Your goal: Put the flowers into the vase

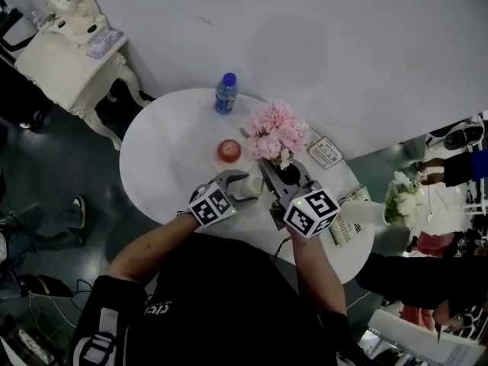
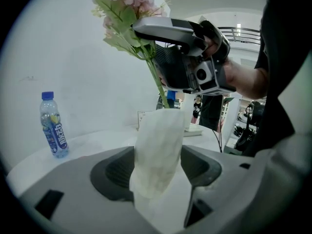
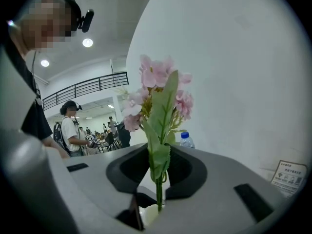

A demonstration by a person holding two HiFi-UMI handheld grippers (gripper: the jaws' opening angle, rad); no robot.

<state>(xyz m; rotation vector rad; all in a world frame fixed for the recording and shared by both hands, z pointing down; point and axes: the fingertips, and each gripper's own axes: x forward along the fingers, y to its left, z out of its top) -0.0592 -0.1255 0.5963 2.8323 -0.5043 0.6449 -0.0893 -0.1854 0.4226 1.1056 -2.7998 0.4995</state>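
Pink flowers (image 1: 274, 132), white vase (image 2: 158, 150), blue bottle (image 1: 225, 92)

The flowers (image 3: 158, 89) are a small bunch of pale pink blossoms with long green leaves on one thin green stem. The bunch stands nearly upright in the air, gripped low on the stem by the right gripper (image 1: 273, 172). Its lower end is at the mouth of the vase (image 2: 160, 147). The vase is white, tall and narrow. It stands upright, clamped between the jaws of the left gripper (image 1: 242, 187).
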